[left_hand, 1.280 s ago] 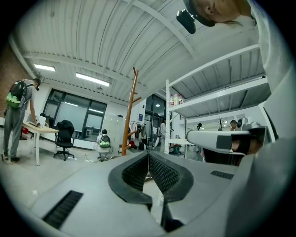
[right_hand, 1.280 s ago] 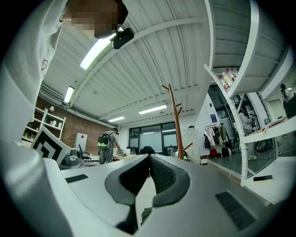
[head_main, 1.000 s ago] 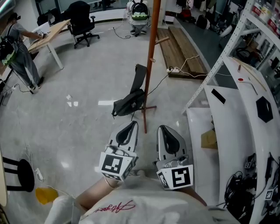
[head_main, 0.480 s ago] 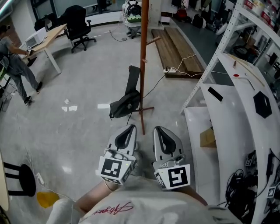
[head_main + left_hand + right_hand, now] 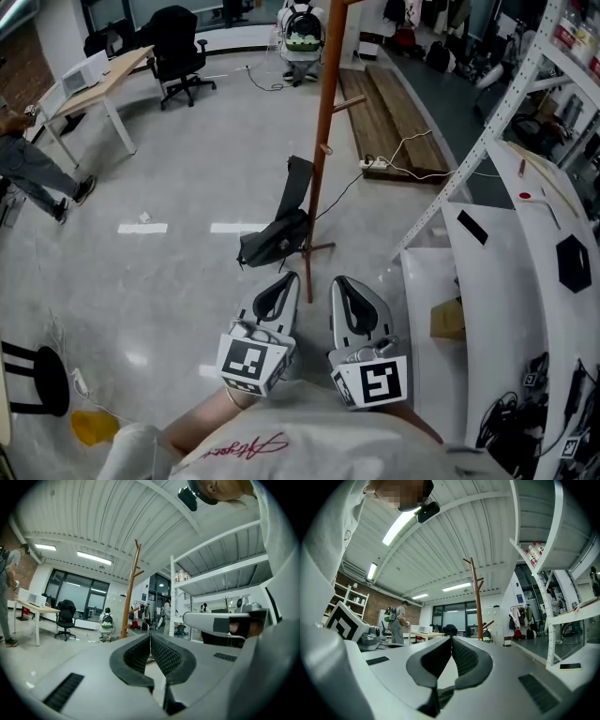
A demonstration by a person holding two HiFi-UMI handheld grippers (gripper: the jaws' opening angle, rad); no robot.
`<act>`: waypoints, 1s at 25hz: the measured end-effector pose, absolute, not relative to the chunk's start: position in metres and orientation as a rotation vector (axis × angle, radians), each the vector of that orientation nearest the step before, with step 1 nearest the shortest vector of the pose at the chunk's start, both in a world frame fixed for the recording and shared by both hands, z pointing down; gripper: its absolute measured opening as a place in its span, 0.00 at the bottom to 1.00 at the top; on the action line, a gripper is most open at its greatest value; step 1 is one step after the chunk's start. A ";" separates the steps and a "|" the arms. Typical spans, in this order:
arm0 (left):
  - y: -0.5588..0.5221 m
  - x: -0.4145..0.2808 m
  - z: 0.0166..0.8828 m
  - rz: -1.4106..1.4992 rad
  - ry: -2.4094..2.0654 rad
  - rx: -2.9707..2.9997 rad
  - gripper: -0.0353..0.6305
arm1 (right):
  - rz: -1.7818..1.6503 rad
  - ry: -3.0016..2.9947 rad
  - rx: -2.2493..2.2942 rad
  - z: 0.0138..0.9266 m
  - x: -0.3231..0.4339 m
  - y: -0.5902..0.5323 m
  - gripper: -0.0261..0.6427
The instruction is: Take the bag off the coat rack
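A tall brown wooden coat rack point(image 5: 323, 141) stands on the grey floor ahead of me. It also rises in the left gripper view point(image 5: 131, 590) and the right gripper view point(image 5: 477, 599). A black bag point(image 5: 275, 240) sits low beside the pole, its strap point(image 5: 297, 183) running up along it. Whether it hangs from a peg or rests on the floor I cannot tell. My left gripper point(image 5: 284, 281) and right gripper point(image 5: 343, 283) are side by side close to my body, short of the rack's foot. Both are shut with nothing between the pads.
White metal shelving point(image 5: 487, 141) and white panels point(image 5: 525, 272) fill the right side, with a cardboard box point(image 5: 448, 319) below. Wooden planks point(image 5: 384, 103) and a cable lie beyond the rack. A desk point(image 5: 94, 84), office chair point(image 5: 178, 47), a person point(image 5: 28, 169) and a black stool point(image 5: 37, 375) are at the left.
Both grippers stay shut and in nearly the same place. The view has swung a little, and the person at the left has moved further toward the left edge.
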State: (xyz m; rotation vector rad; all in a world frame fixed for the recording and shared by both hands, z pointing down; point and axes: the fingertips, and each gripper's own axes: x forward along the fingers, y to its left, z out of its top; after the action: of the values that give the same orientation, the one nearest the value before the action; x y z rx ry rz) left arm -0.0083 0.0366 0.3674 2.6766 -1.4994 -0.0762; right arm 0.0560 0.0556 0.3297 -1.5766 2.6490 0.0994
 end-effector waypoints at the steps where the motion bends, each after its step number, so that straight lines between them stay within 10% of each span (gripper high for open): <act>1: 0.027 -0.010 0.370 -0.070 -1.498 2.672 0.08 | 0.097 2.651 -1.576 0.331 0.055 0.046 0.07; 25: -0.213 -0.031 0.372 -0.017 -1.428 2.665 0.08 | 0.030 2.617 -1.647 0.337 0.035 -0.194 0.07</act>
State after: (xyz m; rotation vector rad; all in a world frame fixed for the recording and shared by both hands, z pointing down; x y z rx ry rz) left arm -0.0315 -0.2133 0.3718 2.6654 -1.4283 -0.0173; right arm 0.0350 -0.1943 0.3373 -1.6466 2.6168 0.0301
